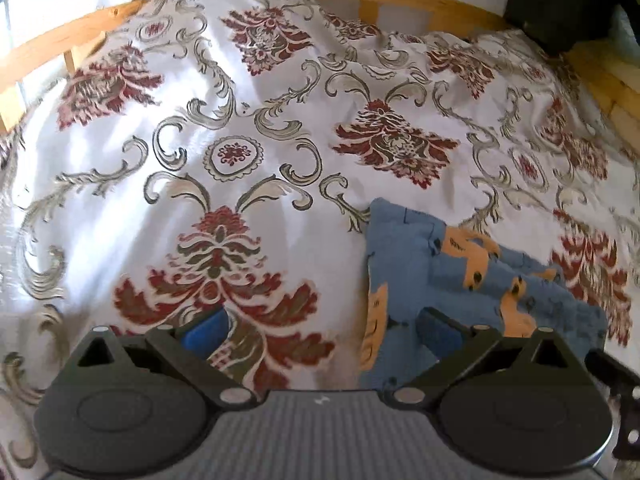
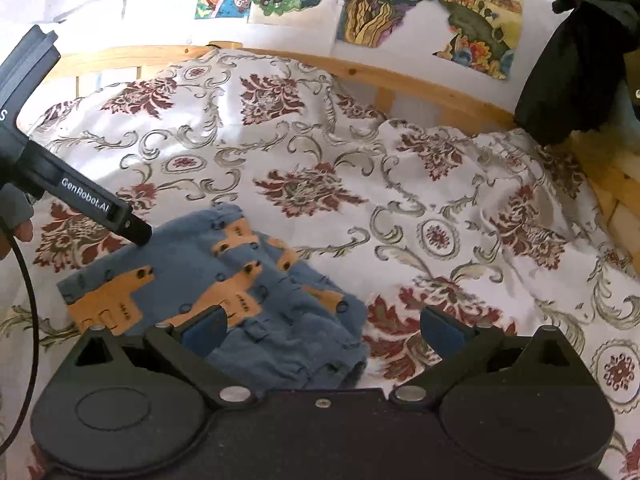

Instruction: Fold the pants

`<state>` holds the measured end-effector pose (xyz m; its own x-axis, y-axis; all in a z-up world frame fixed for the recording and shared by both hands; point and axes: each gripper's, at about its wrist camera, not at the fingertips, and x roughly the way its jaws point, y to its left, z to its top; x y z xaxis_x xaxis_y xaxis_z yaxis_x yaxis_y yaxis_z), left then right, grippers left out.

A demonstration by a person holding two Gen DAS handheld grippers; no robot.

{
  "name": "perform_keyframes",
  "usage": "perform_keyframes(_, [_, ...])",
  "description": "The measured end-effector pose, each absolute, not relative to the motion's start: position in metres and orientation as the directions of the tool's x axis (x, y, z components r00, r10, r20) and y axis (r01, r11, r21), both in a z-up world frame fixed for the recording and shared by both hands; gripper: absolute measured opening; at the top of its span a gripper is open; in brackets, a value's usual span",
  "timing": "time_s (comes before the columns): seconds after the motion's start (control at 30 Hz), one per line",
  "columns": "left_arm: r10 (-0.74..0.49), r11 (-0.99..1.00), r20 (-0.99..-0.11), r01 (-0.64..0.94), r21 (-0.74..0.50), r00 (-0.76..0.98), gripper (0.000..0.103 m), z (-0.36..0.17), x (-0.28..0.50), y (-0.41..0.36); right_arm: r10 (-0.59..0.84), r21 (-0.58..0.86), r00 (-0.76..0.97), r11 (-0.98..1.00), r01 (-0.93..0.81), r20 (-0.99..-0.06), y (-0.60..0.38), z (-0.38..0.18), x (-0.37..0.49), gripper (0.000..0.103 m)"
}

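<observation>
Blue knitted pants (image 2: 224, 280) printed with orange animal shapes are seen folded into a compact, slightly rumpled bundle on a white bedspread (image 2: 320, 152) patterned with dark red floral medallions and grey-green scrolls. In the right wrist view the bundle is placed low and left of centre, just ahead of the right gripper (image 2: 322, 330), whose blue-padded fingers (image 2: 440, 332) are spread wide with nothing between them; the left pad is seen over the bundle's near edge, the right pad over bare bedspread. In the left wrist view the same pants (image 1: 460, 280) are found at lower right, and the left gripper (image 1: 322, 330) is likewise held wide apart and empty, one blue pad (image 1: 208, 332) over the bedspread, the other at the bundle's near edge. The left gripper's black body (image 2: 80, 196), marked with white lettering, is shown reaching in from the left, its tip at the bundle's far left corner. The bedspread is bordered by a light wooden bed rail (image 2: 400, 80), above which colourful illustrated posters (image 2: 420, 4) are fixed to a white wall. A dark cloth (image 2: 576, 60) is draped at upper right.
</observation>
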<state>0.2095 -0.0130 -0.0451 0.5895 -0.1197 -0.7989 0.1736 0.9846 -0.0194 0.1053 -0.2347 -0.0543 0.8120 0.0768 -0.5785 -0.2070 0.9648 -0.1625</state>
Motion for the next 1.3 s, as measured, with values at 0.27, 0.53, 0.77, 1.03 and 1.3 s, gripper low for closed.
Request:
perform_keyframes(0.27, [-0.048, 0.972, -0.813, 0.214, 0.095, 0.581, 0.103, -0.051, 0.186, -0.016, 0.018, -0.214, 0.709, 0.948, -0.236, -0.705, -0.232, -0.083, 0.102, 0.102])
perform_keyframes(0.53, [-0.047, 0.980, -0.834, 0.187, 0.068, 0.549, 0.103, -0.052, 0.174, 0.000, 0.032, -0.131, 0.671, 0.973, -0.191, -0.740, -0.246, -0.084, 0.093, 0.102])
perform_keyframes(0.77, [-0.033, 0.990, -0.849, 0.135, 0.046, 0.528, 0.103, -0.046, 0.170, 0.013, 0.092, -0.037, 0.689, 0.985, -0.171, -0.719, -0.260, -0.071, 0.087, 0.102])
perform_keyframes(1.03, [-0.241, 0.960, -0.812, 0.256, -0.117, 0.532, 0.103, -0.035, 0.196, 0.005, 0.363, 0.293, 0.630, 0.931, -0.218, -0.686, -0.300, -0.073, 0.133, 0.102])
perform_keyframes(1.3, [-0.331, 0.925, -0.839, 0.325, -0.198, 0.432, 0.086, -0.073, 0.219, -0.009, 0.508, 0.523, 0.594, 0.836, -0.166, -0.624, -0.324, -0.106, 0.170, 0.085])
